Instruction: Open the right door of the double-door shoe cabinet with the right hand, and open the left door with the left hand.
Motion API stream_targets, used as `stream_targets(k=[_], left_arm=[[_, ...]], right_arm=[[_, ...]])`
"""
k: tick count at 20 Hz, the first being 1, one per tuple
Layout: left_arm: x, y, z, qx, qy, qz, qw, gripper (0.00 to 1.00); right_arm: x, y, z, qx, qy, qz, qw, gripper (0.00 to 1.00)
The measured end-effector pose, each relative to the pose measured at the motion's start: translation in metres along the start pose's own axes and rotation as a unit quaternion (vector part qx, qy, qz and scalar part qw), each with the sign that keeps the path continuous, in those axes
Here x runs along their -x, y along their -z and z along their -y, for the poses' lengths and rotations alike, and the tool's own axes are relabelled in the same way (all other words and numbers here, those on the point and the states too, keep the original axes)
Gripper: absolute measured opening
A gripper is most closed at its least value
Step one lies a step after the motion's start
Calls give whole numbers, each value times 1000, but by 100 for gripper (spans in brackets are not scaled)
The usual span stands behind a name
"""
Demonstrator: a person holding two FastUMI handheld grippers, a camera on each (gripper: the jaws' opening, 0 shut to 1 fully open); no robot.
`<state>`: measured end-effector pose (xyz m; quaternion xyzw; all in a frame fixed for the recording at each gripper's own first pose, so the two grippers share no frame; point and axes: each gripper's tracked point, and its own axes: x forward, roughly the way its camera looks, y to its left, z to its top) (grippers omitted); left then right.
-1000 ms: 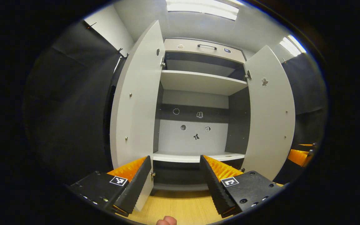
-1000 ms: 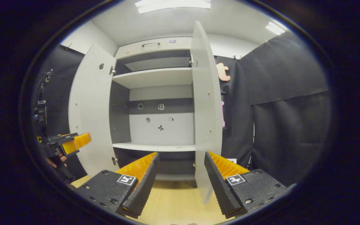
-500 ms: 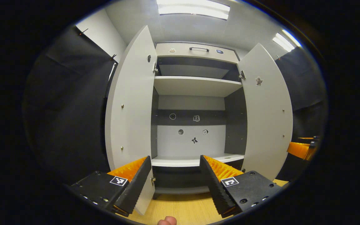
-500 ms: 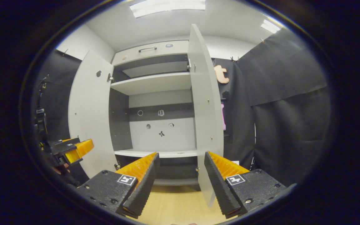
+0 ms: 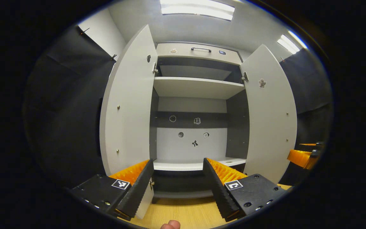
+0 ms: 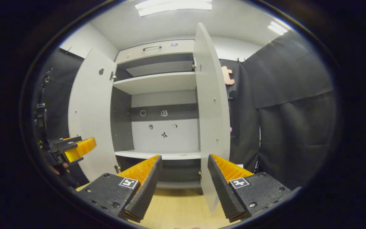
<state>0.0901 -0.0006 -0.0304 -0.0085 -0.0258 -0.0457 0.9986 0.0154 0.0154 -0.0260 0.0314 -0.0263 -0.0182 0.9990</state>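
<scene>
The white shoe cabinet (image 5: 195,51) stands with both doors swung wide. In the left gripper view its left door (image 5: 127,105) is at the left and its right door (image 5: 270,117) at the right. My left gripper (image 5: 178,186) is open and holds nothing, a little in front of the left door's lower edge. In the right gripper view the right door (image 6: 210,117) is seen almost edge-on, and the left door (image 6: 89,117) is farther off. My right gripper (image 6: 183,187) is open and empty, close by the right door's bottom corner. The left gripper (image 6: 75,149) shows at the left, in a hand.
Inside the cabinet are a white upper shelf (image 5: 199,87) and a lower shelf (image 5: 199,165), both bare, with small stickers on the back panel (image 5: 189,140). A closed drawer with a handle (image 5: 201,49) tops it. Wooden floor (image 5: 183,214) lies below. Black cloth walls (image 6: 291,117) flank both sides.
The left door has swung a little farther open. Both views have shifted slightly, and the grippers stay open and clear of the doors.
</scene>
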Motion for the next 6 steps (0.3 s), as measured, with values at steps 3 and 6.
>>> stream_targets(k=[3,6], left_arm=[[1,3,-2,-1,-2,-5,1000,93],[3,0,-4,-3,-3,-2,1000,93]], right_arm=[[-1,2,-4,-2,-6,-4,1000,90],[-1,1,-7,0,-8,-3,1000,90]])
